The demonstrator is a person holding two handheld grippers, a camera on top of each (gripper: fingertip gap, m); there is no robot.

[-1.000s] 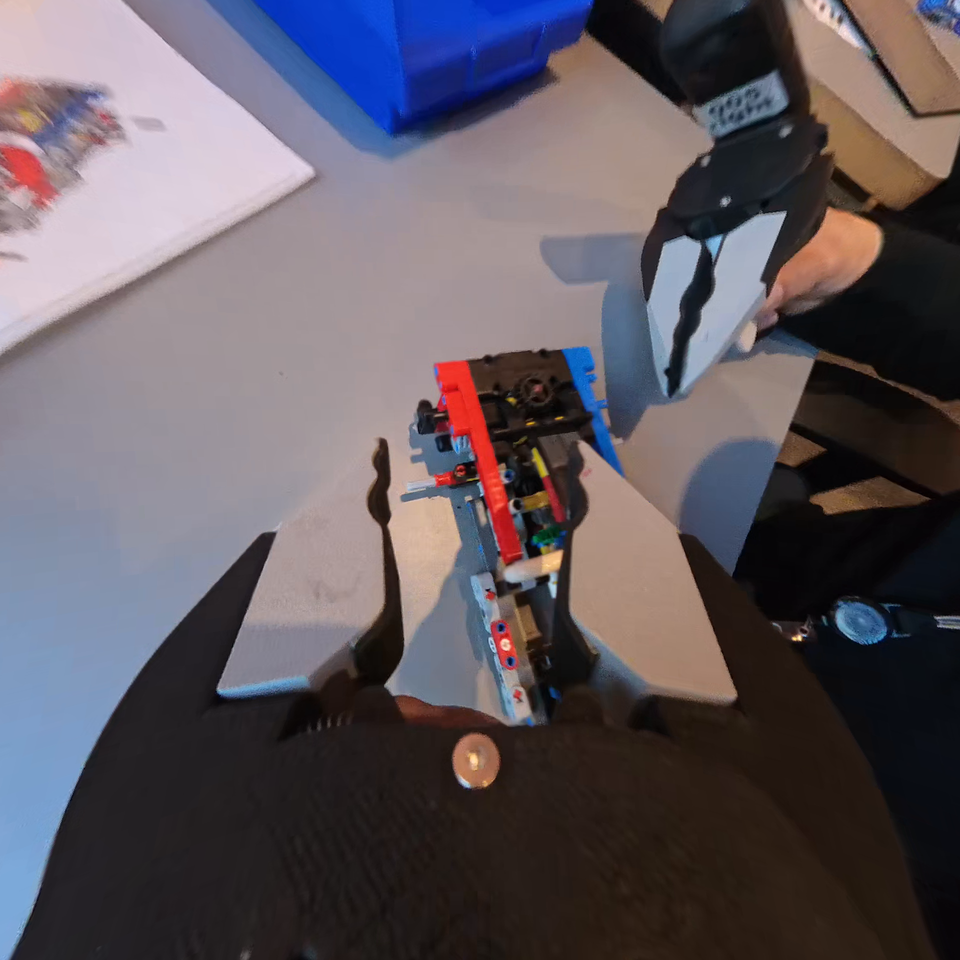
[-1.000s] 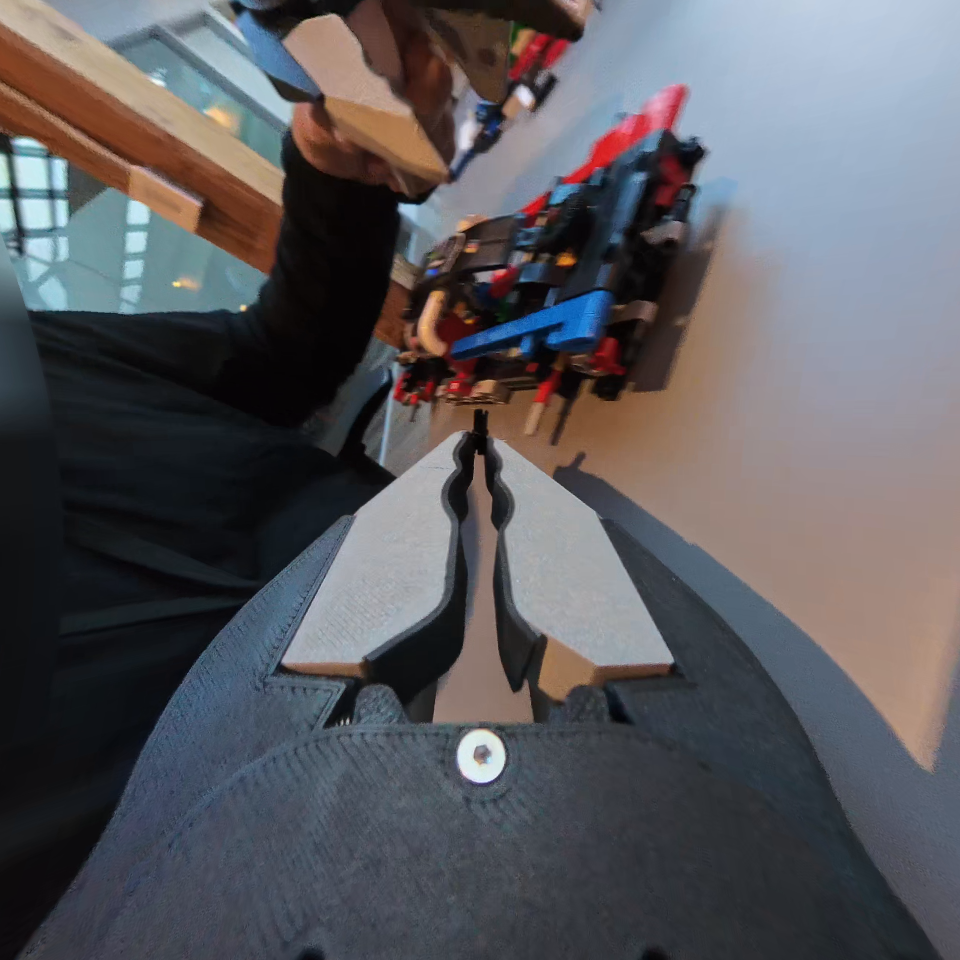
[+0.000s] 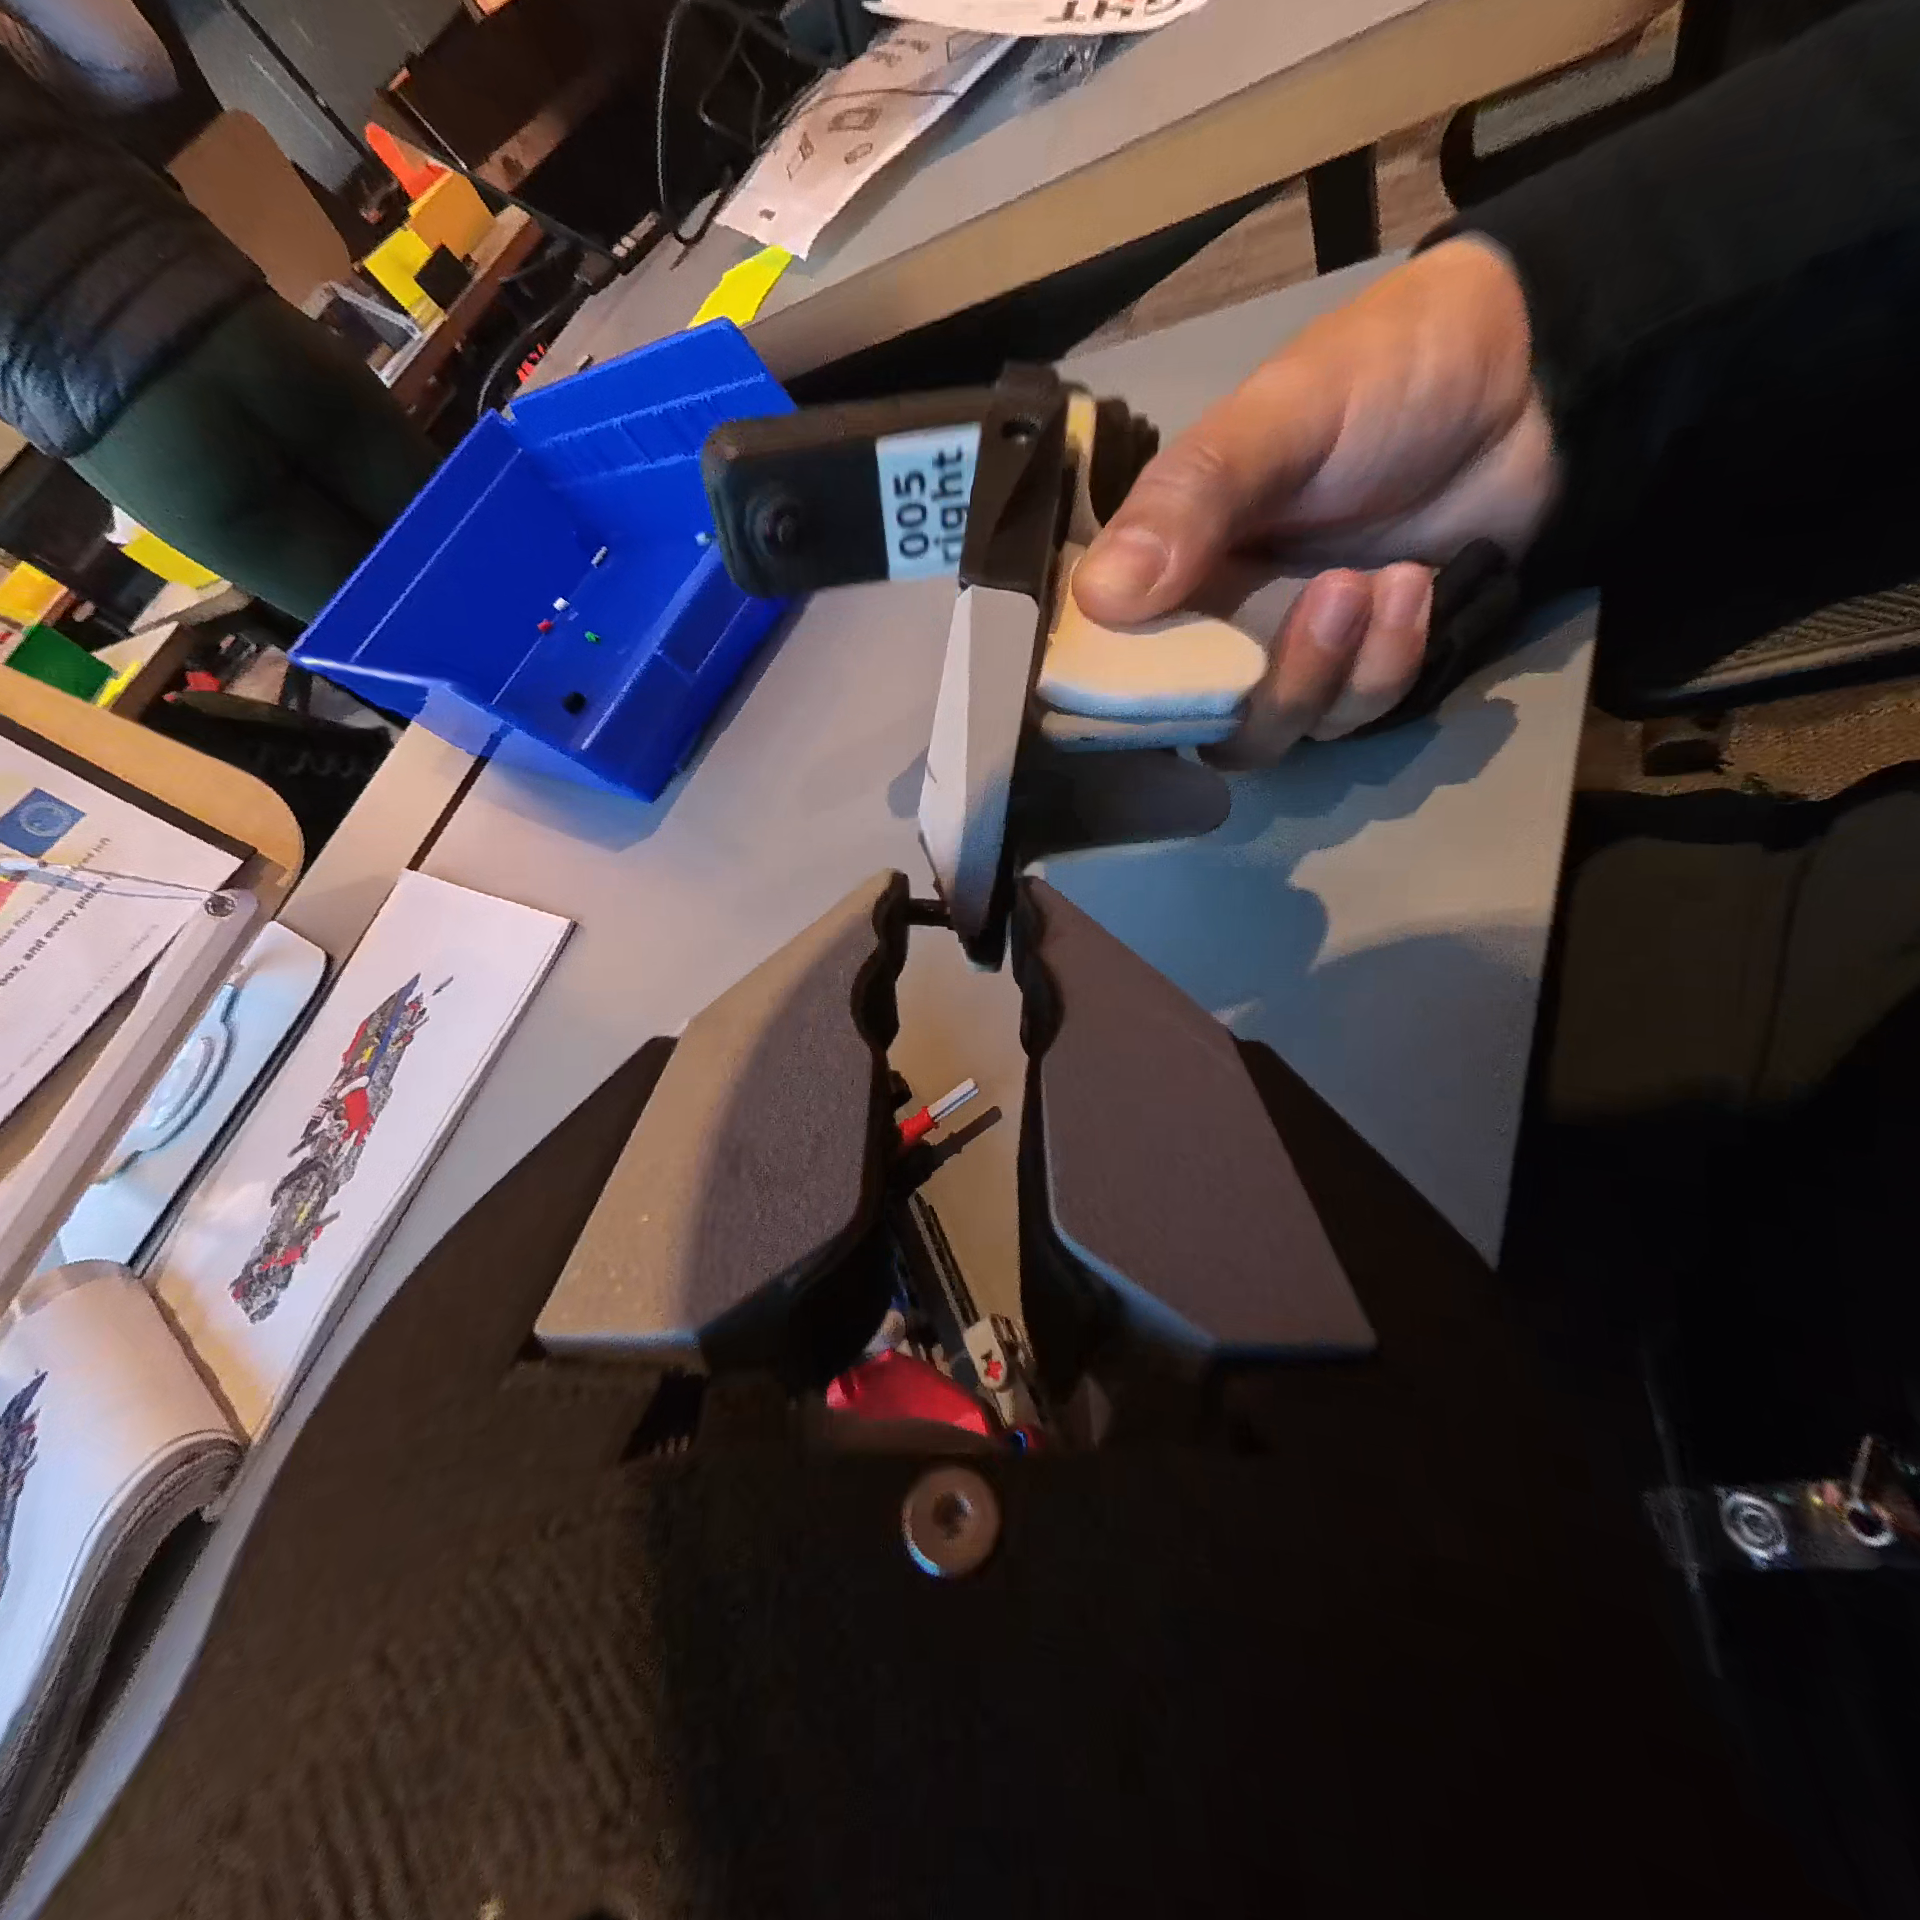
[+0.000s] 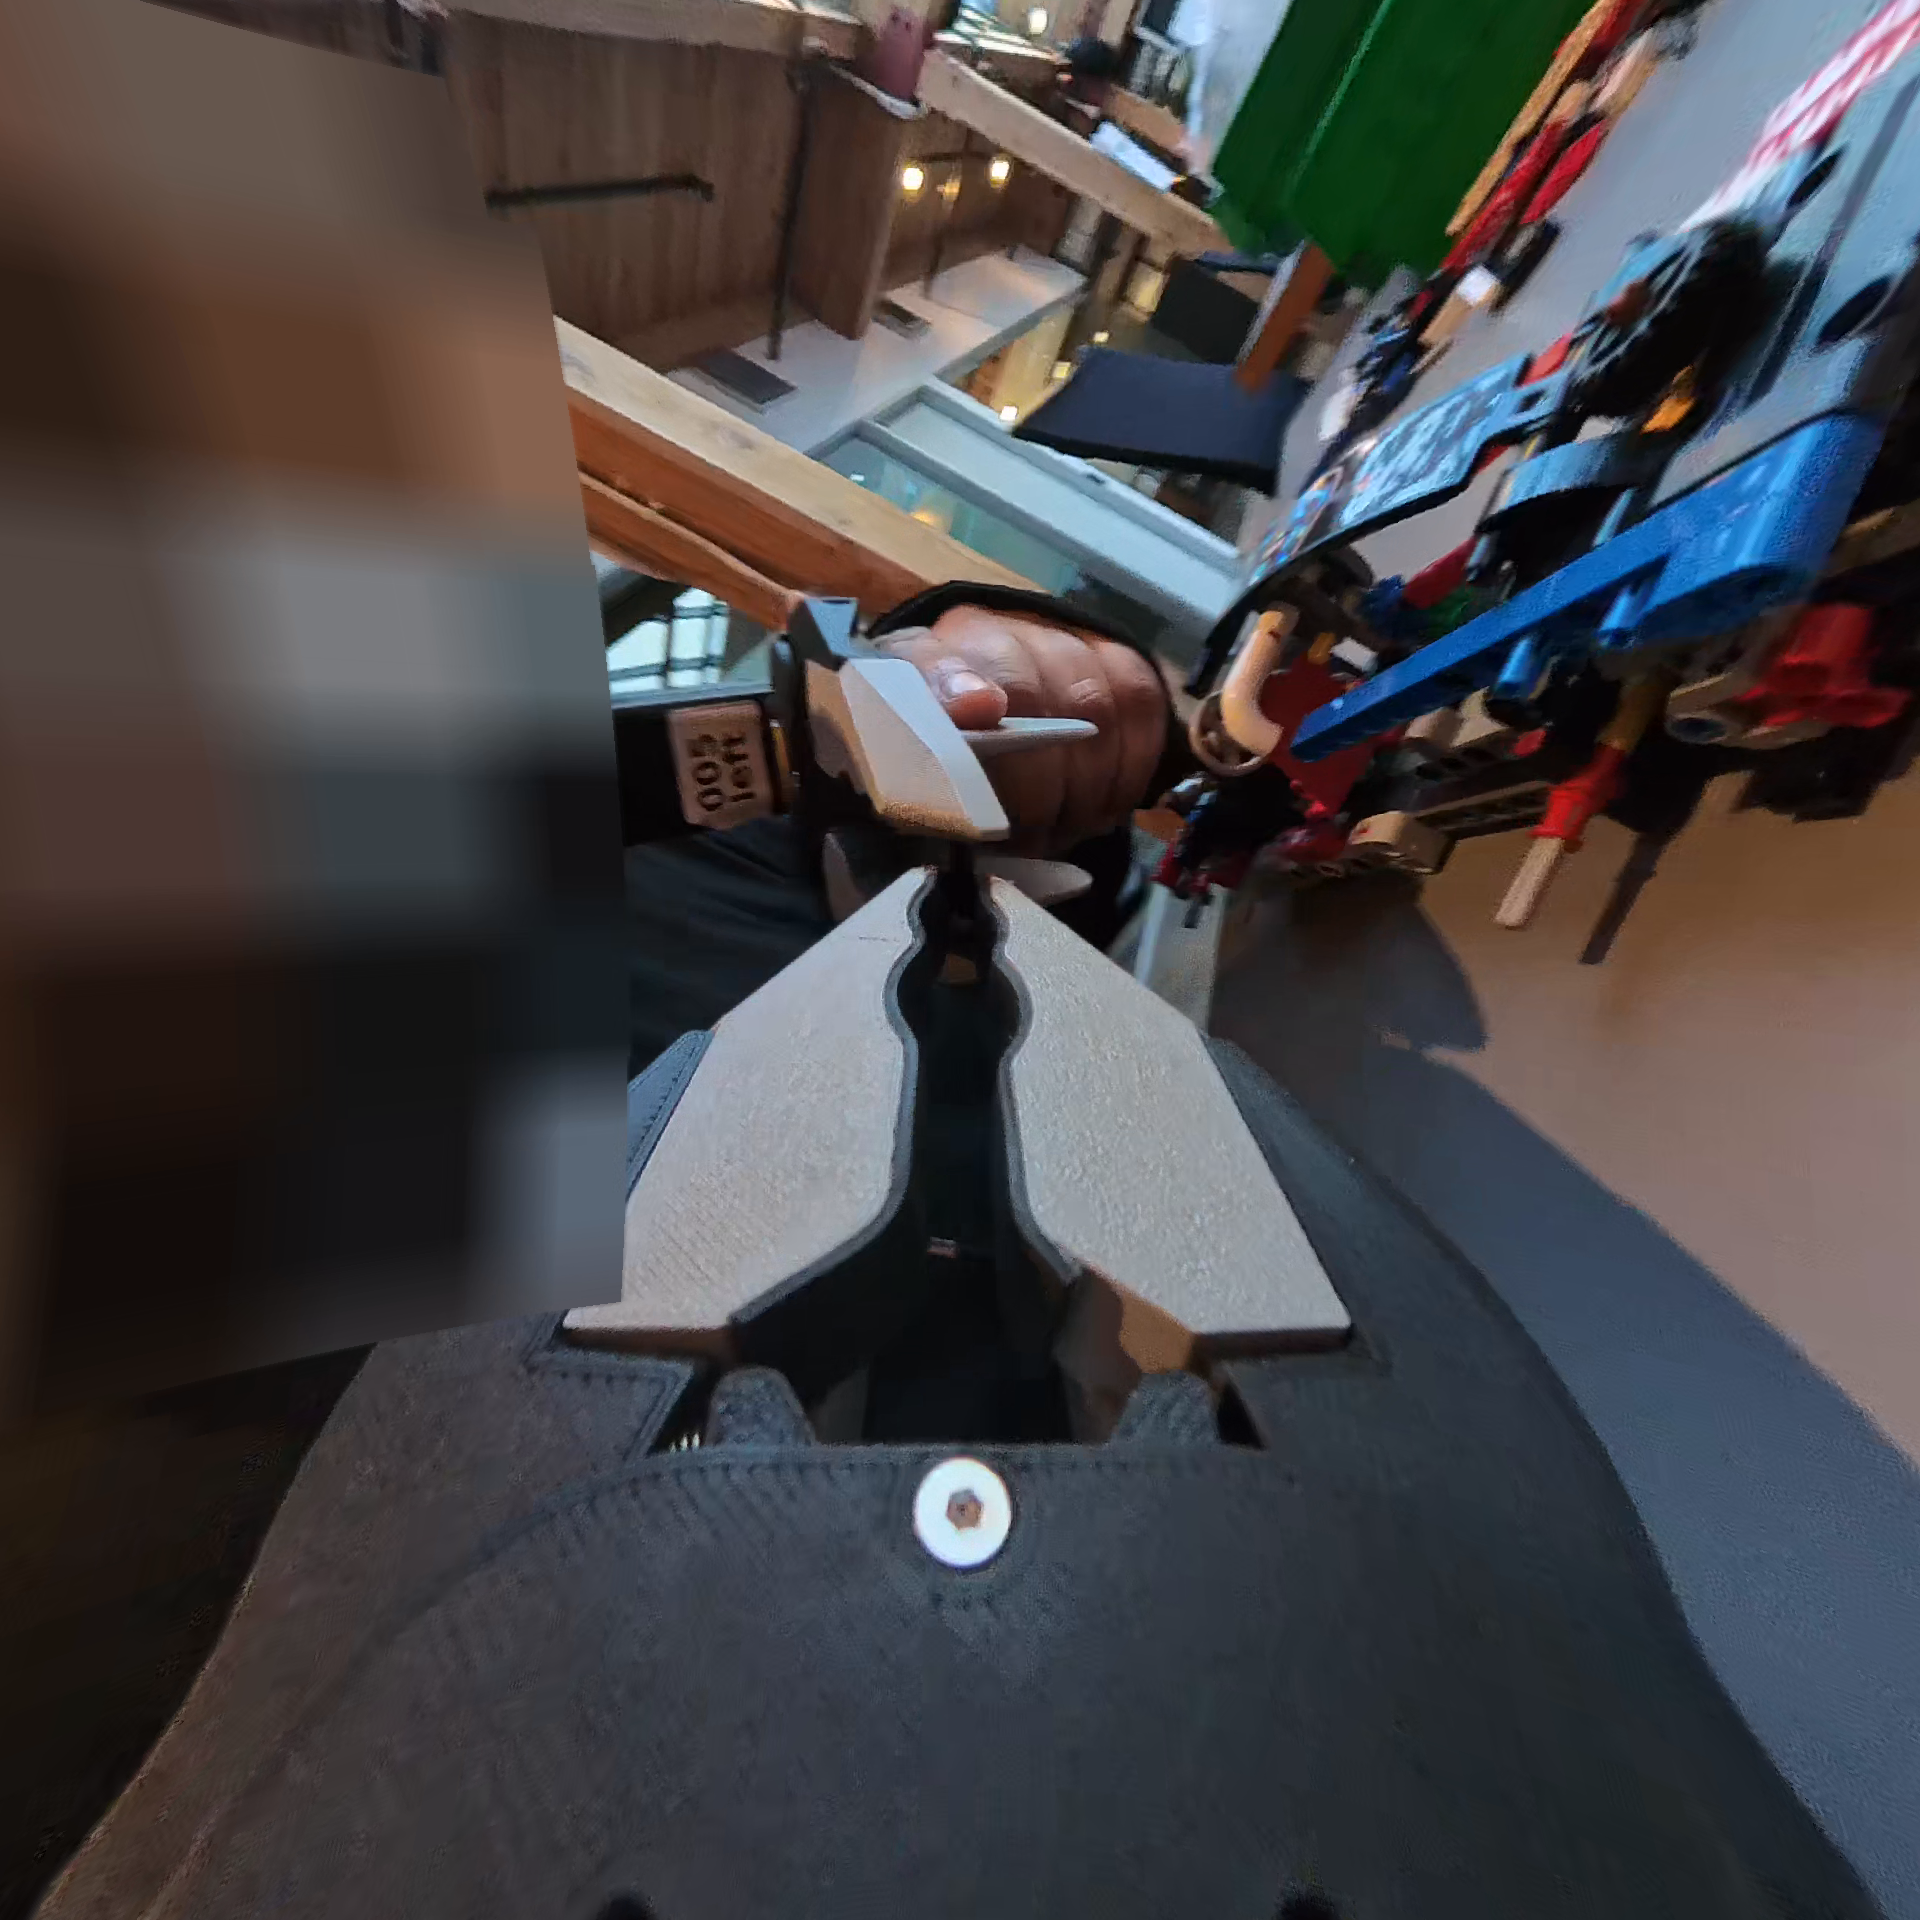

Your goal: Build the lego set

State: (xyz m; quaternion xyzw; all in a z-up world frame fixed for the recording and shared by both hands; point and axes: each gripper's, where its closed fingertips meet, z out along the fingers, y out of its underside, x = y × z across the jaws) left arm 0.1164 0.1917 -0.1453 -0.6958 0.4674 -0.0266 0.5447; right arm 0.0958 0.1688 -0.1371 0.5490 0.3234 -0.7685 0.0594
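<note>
Now pinching a small black pin (image 4: 954, 914) in the nearly closed right gripper (image 4: 958, 902), tip-to-tip with the spread, empty left gripper (image 3: 961, 914), its axis crosswise between those fingers, lego model (image 4: 1621, 582) on the table (image 4: 1662, 1039) just beside.

A white label (image 3: 925, 499) with black printed characters sits on the black camera of the right gripper (image 3: 966, 925). A tan tag (image 4: 722, 779) with raised characters sits on the left gripper (image 4: 1039, 857). A printed sheet (image 3: 73, 935) with a blue emblem and lines of text lies at the table's left edge. Large dark lettering shows on white paper (image 3: 1039, 8) at the top. A red-and-white sign (image 4: 1818, 114) is too blurred to read.
</note>
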